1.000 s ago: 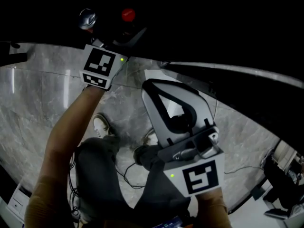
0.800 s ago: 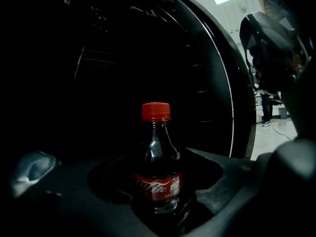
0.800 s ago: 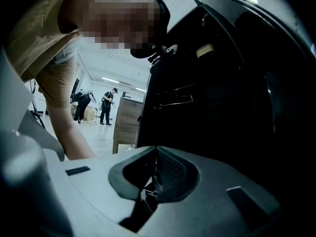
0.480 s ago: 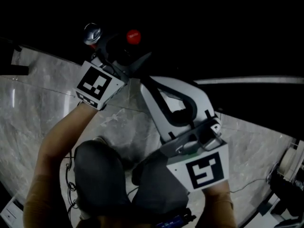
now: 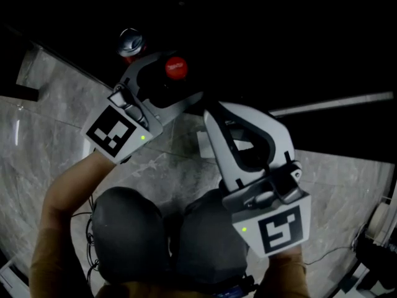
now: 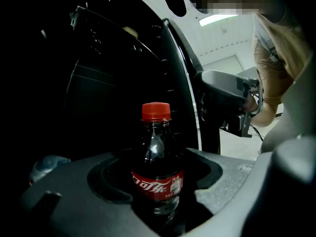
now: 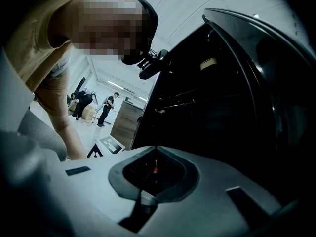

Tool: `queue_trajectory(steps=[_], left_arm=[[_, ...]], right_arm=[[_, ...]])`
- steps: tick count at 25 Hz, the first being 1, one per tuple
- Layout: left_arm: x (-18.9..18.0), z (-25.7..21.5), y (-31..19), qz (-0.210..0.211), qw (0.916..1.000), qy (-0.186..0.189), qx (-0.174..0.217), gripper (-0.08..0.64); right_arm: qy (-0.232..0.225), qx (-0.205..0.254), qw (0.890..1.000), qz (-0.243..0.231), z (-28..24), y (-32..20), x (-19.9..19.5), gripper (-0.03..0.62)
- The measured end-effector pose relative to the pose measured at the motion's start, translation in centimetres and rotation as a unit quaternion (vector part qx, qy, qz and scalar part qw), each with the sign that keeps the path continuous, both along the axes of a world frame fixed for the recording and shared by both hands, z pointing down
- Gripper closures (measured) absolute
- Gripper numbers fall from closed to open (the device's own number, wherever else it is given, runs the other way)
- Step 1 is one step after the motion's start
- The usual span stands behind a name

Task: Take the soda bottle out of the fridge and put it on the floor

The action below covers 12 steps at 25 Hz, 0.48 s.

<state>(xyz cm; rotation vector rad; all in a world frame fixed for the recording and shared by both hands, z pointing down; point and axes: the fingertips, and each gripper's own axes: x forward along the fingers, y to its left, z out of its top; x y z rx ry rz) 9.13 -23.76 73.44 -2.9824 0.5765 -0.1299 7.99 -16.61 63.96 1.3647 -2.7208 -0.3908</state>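
Observation:
The soda bottle (image 6: pixel 157 177) is dark with a red cap (image 5: pixel 175 67) and a red label, and it stands upright between the jaws of my left gripper (image 6: pixel 158 201). That left gripper (image 5: pixel 166 89) is shut on the bottle at the edge of the dark fridge (image 5: pixel 260 30). My right gripper (image 5: pixel 212 115) hangs just right of it, shut with nothing in it. In the right gripper view its jaws (image 7: pixel 155 154) meet in front of the fridge's black interior (image 7: pixel 232 98). The bottle's base is hidden behind the left jaws.
A metal can (image 5: pixel 131 41) stands inside the fridge beyond the bottle, and its top shows at the left gripper view's lower left (image 6: pixel 47 164). Grey marble floor (image 5: pixel 43 135) lies below, with my knees (image 5: pixel 130 228) over it. Cables trail at the lower left. People stand far off (image 7: pixel 106 107).
My left gripper has drawn back toward me with the bottle shut in it, away from the can. The right gripper has shifted slightly right and stays shut.

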Motion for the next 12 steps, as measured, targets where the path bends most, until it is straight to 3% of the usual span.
queue_trajectory(steps=[12], left_arm=[[-3.7,1.9,3.8,0.008,0.9999,-0.012,-0.006,0.253]], right_arm=[[0.002,-0.015,1.0,-0.008,2.5,0.3,-0.8,0.591]])
